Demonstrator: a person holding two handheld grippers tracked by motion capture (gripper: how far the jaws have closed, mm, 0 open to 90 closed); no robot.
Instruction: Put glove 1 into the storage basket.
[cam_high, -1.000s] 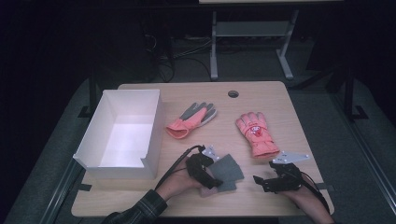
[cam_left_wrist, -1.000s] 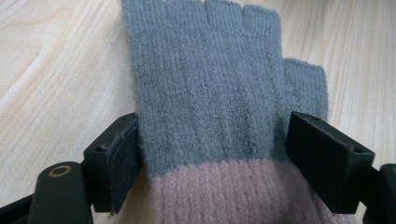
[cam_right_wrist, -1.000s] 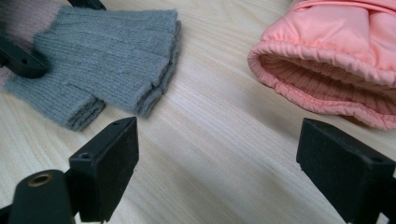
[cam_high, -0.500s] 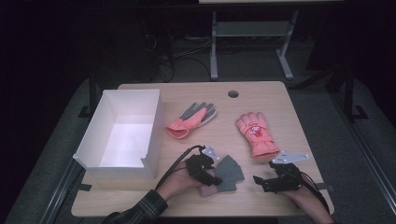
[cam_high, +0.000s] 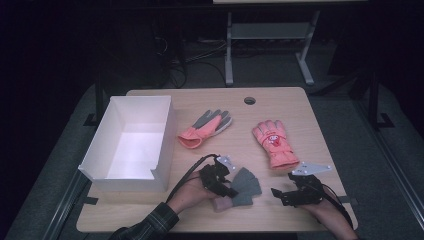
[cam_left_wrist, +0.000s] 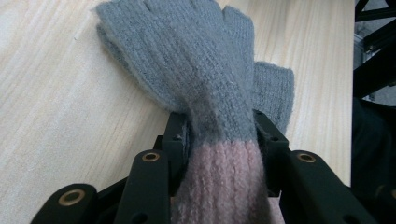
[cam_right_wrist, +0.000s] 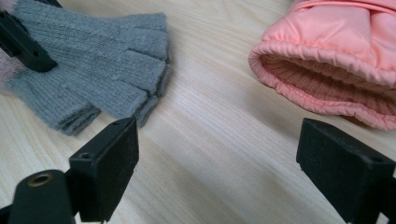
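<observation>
A grey knit fingerless glove (cam_high: 248, 184) with a pink cuff lies near the table's front edge. My left gripper (cam_high: 231, 192) has just been closing its jaws on it. In the left gripper view the pads (cam_left_wrist: 180, 140) squeeze the glove (cam_left_wrist: 196, 70) at the wrist, where grey meets pink, and the knit bunches between them. To the right, my right gripper (cam_high: 278, 194) rests low over the table, open, with bare wood between its jaws (cam_right_wrist: 229, 154). It points toward the grey glove (cam_right_wrist: 102, 60) and the cuff of a pink ski glove (cam_right_wrist: 336, 70).
The pink ski glove (cam_high: 274, 142) lies right of centre. A second pink glove with a grey palm (cam_high: 205, 127) lies mid-table. A white open box (cam_high: 164, 145) stands at the left. A cable hole (cam_high: 249, 100) sits at the table's back edge.
The left gripper's jaws have drawn together onto the grey glove's wrist. Both hands have stayed where they were.
</observation>
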